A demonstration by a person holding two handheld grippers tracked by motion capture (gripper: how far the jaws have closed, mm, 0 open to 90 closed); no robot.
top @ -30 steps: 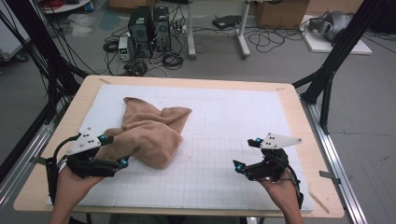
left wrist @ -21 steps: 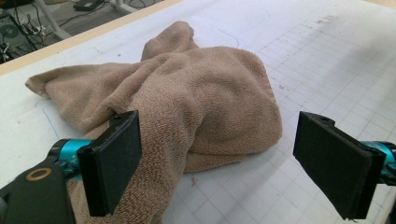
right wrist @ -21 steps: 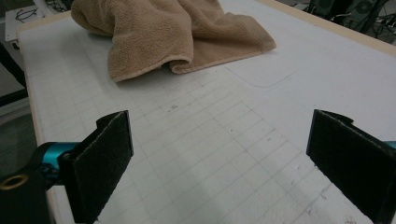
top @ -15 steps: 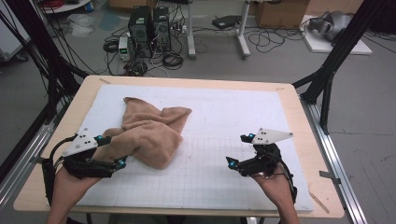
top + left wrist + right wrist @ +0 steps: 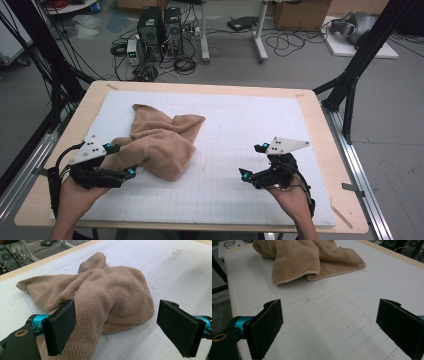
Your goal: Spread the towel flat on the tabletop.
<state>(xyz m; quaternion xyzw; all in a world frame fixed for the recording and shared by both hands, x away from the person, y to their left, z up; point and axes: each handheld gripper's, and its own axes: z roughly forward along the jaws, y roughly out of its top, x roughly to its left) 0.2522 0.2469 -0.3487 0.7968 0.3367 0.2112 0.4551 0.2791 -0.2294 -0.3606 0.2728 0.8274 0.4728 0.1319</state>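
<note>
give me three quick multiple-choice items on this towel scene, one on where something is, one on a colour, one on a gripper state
1. Where does the towel lie on the white mat?
A. on the person's left half
B. at the right edge
C. off the mat, on the wood

2. What colour is the towel?
A. blue
B. tan
C. black

3. How do the jaws of the left gripper stand?
A. shut on the towel
B. shut on nothing
C. open, with towel cloth between them

Answers:
1. A, the high view shows it heaped left of the mat's middle.
2. B, it looks tan in all three views.
3. C, the left gripper view shows both pads wide apart.
</note>
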